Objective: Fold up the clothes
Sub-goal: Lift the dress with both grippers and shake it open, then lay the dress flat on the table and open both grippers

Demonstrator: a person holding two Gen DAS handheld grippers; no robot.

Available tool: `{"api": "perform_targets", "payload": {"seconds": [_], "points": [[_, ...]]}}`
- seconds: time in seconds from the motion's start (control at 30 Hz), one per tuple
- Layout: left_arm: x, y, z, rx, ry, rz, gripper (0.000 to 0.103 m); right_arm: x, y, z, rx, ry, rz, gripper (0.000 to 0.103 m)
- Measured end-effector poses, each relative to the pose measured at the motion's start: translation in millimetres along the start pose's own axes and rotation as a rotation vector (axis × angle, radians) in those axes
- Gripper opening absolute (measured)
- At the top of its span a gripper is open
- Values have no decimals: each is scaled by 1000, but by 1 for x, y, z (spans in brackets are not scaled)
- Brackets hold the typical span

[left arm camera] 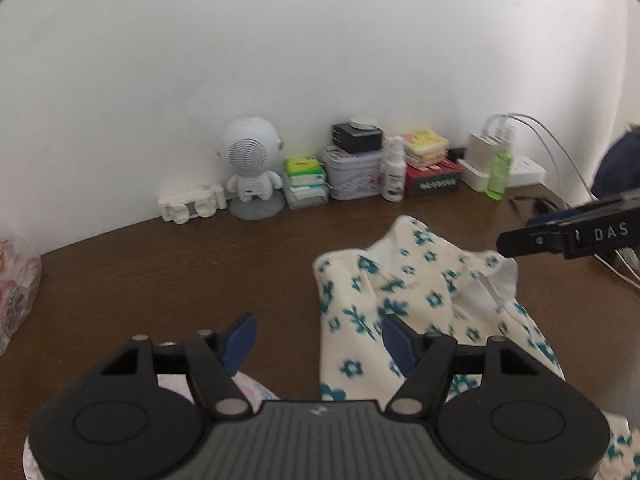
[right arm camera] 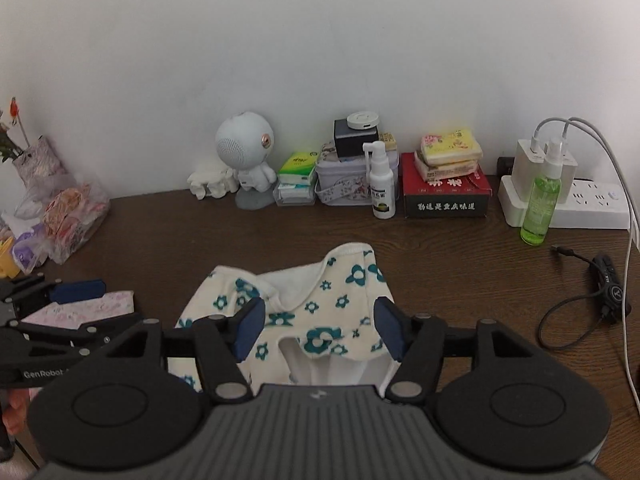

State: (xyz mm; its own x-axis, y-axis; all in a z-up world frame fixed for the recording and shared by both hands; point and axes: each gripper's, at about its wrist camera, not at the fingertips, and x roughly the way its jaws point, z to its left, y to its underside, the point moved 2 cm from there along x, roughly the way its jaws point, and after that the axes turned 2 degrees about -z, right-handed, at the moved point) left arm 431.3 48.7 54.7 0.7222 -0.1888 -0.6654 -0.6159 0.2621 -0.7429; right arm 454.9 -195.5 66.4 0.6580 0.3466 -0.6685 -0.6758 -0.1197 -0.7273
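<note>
Your left tongs (left arm camera: 318, 340) are wide apart and grip nothing; one blue pad (left arm camera: 240, 342) hangs over the bare brown counter (left arm camera: 160, 272) and the other sits over the edge of the flowered cloth (left arm camera: 400, 288). Your right tongs (right arm camera: 318, 330) are wide apart too, with nothing between them, and they hover just above that same cloth (right arm camera: 332, 300). The cloth is cream with teal flowers. It lies rumpled on the counter (right arm camera: 460, 272) in front of you, with its white inside showing in places. A second cloth, pale pink (right arm camera: 92, 308), lies flat to the left of it, partly under your left tongs (right arm camera: 78, 288) as the right camera sees them. From the left camera, your right tongs (left arm camera: 516, 240) reach in from the right side, near the far corner of the flowered cloth. Along the wall at the back stand a little white astronaut speaker (right arm camera: 246, 156), a tin box (right arm camera: 348, 184), a white spray bottle (right arm camera: 380, 184), a red box (right arm camera: 446, 192), a green spray bottle (right arm camera: 542, 200) and a white power strip (right arm camera: 580, 204). A dark cable (right arm camera: 580, 312) curls on the counter at the right.
</note>
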Motion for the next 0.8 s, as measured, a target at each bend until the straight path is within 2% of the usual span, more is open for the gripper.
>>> {"api": "perform_targets", "payload": {"seconds": [0.1,0.23,0.37,0.4,0.43,0.47,0.5,0.53,0.57,0.63,0.7,0.77,0.8], "points": [[-18,35,-33,137,9,44,69,-5,26,-1,-38,-27,41,72],[-13,67,-55,177,-15,84,69,-21,71,-1,-99,-43,95,74],[-2,72,-62,212,-111,83,66,-34,123,-4,-112,-32,181,74],[1,74,-64,221,-135,83,62,-36,131,-5,-112,-22,189,74],[4,75,-65,230,-158,83,46,-39,138,-7,-110,-22,191,71],[7,75,-66,234,-180,83,37,-42,144,-9,-108,-21,194,68],[10,72,-63,220,-188,83,19,-44,150,-11,-104,-21,195,49],[11,69,-58,191,-186,83,8,-48,153,-15,-89,-34,189,22],[12,66,-53,161,-184,83,8,-52,153,-18,-71,-42,178,15],[11,60,-37,65,-170,76,8,-59,152,-25,-53,-37,160,8],[9,58,-18,-27,-186,70,8,-63,152,-35,-28,-27,153,8],[7,57,1,-111,-234,73,12,-64,157,-48,0,6,162,3],[3,56,8,-143,-231,66,18,-64,160,-55,8,31,169,1]]}}
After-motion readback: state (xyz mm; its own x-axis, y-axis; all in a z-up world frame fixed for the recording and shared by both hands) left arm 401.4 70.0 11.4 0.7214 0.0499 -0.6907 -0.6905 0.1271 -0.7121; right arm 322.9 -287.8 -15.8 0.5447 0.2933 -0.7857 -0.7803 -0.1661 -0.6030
